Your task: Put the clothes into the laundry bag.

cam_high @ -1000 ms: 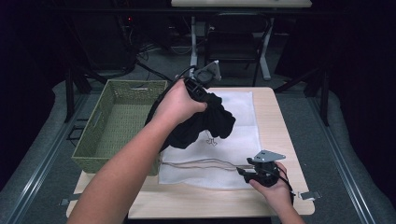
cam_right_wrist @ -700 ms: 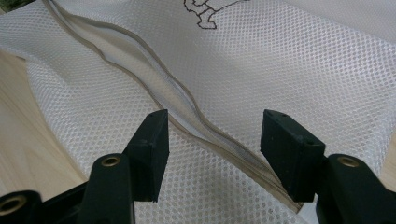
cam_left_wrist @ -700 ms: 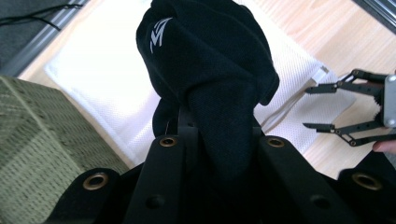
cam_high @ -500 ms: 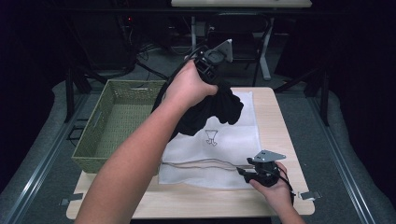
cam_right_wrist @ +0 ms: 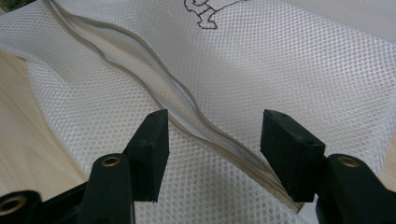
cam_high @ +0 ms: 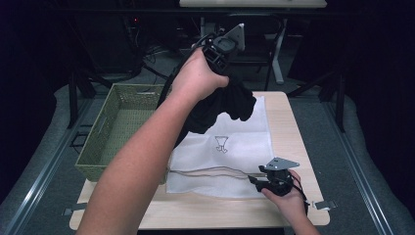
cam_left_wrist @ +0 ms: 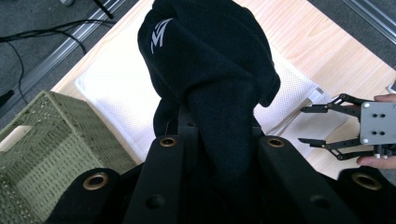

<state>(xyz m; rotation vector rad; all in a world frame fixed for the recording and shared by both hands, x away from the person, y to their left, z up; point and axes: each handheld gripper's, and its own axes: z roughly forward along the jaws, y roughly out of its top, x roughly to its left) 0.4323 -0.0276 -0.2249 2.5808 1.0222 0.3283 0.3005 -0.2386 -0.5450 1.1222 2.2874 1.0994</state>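
A black garment (cam_high: 220,105) with a small white logo (cam_left_wrist: 159,39) hangs bunched above the table. My left gripper (cam_high: 219,54) is raised high and shut on the garment's top (cam_left_wrist: 217,140). Below lies a white mesh bag (cam_high: 230,156) with a small drawn figure (cam_high: 221,144) and a grey zipper edge (cam_right_wrist: 187,107) running along its near side. My right gripper (cam_high: 254,178) rests open at the bag's near right corner, its jaws either side of the zipper edge (cam_right_wrist: 212,144). It shows open in the left gripper view too (cam_left_wrist: 322,126).
A green woven basket (cam_high: 117,127) stands on the table's left side (cam_left_wrist: 42,135), beside the bag. Bare wooden table (cam_high: 288,127) lies right of the bag. Dark floor, cables and table legs lie beyond the far edge.
My left hand has lifted the black garment higher and farther back, baring more of the white bag and its drawn figure. The right gripper has stayed put.
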